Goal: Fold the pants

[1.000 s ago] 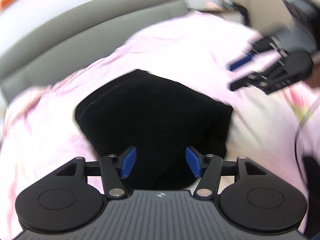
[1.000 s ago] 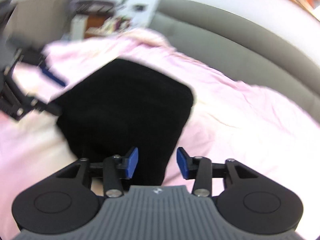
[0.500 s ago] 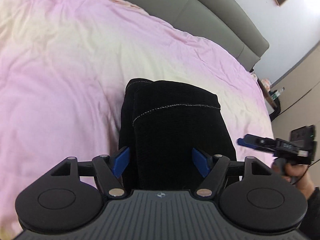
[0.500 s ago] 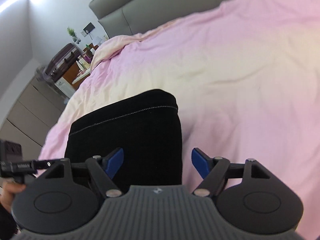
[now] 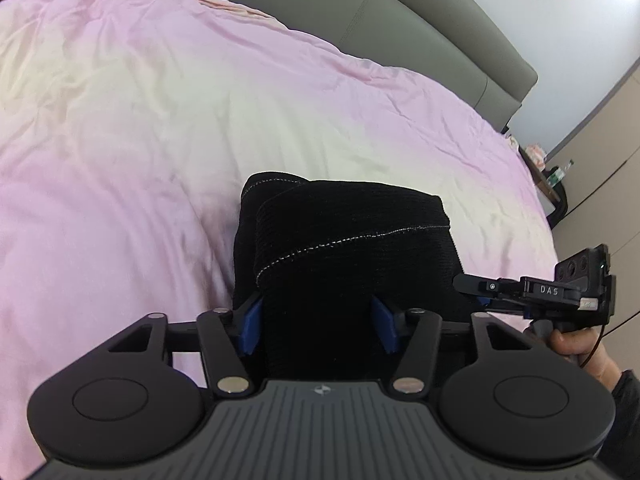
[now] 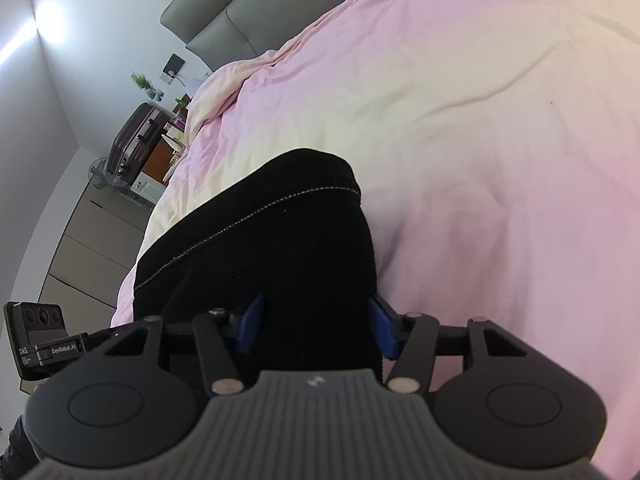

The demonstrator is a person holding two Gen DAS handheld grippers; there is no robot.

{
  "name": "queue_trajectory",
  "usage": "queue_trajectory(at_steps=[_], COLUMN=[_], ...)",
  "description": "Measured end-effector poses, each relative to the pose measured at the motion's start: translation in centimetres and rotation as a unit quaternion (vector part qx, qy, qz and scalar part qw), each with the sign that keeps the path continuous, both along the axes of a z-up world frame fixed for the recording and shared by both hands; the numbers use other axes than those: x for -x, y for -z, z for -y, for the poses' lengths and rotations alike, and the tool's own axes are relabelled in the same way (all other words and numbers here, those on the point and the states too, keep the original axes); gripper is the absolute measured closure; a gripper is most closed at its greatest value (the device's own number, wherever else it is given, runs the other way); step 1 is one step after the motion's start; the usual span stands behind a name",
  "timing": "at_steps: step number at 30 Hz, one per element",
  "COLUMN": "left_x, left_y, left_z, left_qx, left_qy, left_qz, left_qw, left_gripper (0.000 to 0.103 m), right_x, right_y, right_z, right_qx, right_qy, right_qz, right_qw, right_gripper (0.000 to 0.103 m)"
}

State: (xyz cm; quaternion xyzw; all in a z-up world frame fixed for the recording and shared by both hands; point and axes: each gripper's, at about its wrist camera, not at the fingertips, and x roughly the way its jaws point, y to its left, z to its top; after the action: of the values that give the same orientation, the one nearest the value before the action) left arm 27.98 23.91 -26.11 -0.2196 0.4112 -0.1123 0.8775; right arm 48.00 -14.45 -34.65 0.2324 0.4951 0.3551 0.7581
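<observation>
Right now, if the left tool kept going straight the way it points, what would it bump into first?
Nothing new: the left tool is closing with the folded black pants already between its fingers. Straight on is more of the pants, then likely the pink bedspread.

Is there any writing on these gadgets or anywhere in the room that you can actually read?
"DAS": white letters on the right gripper, seen from the left wrist camera.
"DAS": on the side of the left gripper's camera box, seen from the right wrist camera; the small print under it is too small to read.
"GenRobot.AI": on the bar beside that box, a little blurred.
The small emblems on the grey housings are logos, not words.
Nothing on the black pants or pink bedcover.
</observation>
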Motion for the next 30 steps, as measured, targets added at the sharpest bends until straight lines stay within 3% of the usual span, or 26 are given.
queue_trajectory(at_steps=[3, 8, 13, 16, 17, 18, 20, 24, 27, 30], left_x=[-0.1, 0.3, -1.6, -1.3, -0.9, -0.4, 0.7, 3.1, 5.5, 7.3], left_y=[-0.6, -2.5, 1.4, 0.8, 0.4, -0.1, -1.1, -1.9, -1.1, 0.4], left_z=[-0.1, 0.3, -0.2, -0.2, -0.2, -0.2, -0.7, -1.5, -0.8, 0.7], left_qx=[-0.012, -0.044, -0.045, -0.041, -0.049, -0.055, -0.062, -0.042, -0.019, -0.021], left_qy=[0.009, 0.027, 0.007, 0.000, -0.001, -0.003, -0.012, -0.028, -0.011, 0.014], left_qz=[0.006, 0.041, -0.014, -0.012, -0.007, -0.001, 0.008, -0.009, -0.026, -0.045], left_qw=[0.9999, 0.9978, 0.9988, 0.9991, 0.9988, 0.9985, 0.9980, 0.9987, 0.9994, 0.9987], left_gripper=[0.056, 0.060, 0.055, 0.051, 0.043, 0.040, 0.038, 0.031, 0.030, 0.027], right_x=[0.1, 0.0, 0.4, 0.7, 0.8, 0.8, 0.9, 2.5, 4.3, 6.1], right_y=[-0.5, -1.1, 0.8, 0.1, -0.1, -0.2, -0.1, -0.4, -0.1, 0.8], right_z=[-0.3, -0.8, -1.3, -1.4, -1.3, -1.1, -0.5, 0.8, 1.8, 2.7], right_qx=[0.004, 0.000, 0.009, 0.013, 0.012, 0.006, -0.010, -0.013, -0.010, 0.004], right_qy=[-0.005, 0.000, 0.031, 0.041, 0.040, 0.036, 0.018, -0.006, -0.019, -0.033], right_qz=[0.010, 0.018, 0.001, 0.007, 0.008, 0.006, -0.006, -0.014, -0.031, -0.052], right_qw=[1.000, 1.000, 0.999, 0.999, 0.999, 0.999, 1.000, 1.000, 0.999, 0.998], right_gripper=[0.070, 0.072, 0.072, 0.063, 0.055, 0.042, 0.029, 0.028, 0.028, 0.024])
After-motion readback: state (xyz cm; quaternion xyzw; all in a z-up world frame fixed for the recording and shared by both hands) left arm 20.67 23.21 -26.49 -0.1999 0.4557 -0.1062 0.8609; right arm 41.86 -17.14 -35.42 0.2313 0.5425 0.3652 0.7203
